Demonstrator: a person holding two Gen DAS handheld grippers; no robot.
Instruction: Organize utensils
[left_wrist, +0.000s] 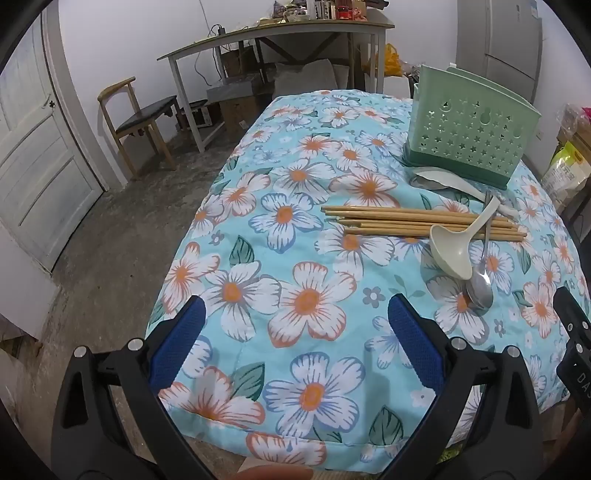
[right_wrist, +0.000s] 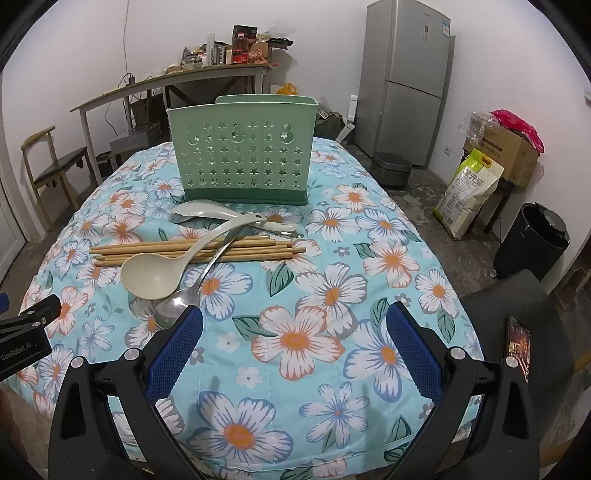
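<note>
Now, with both jaws wide and empty, take the ladle (right_wrist: 155, 275) off the chopsticks (right_wrist: 236, 249) first, then stand it in the holder (right_wrist: 242, 158).

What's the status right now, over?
Left gripper and right gripper open, empty. Chopsticks, ladle, spoon on cloth; holder upright. Ladle and spoon lie across chopsticks.
</note>
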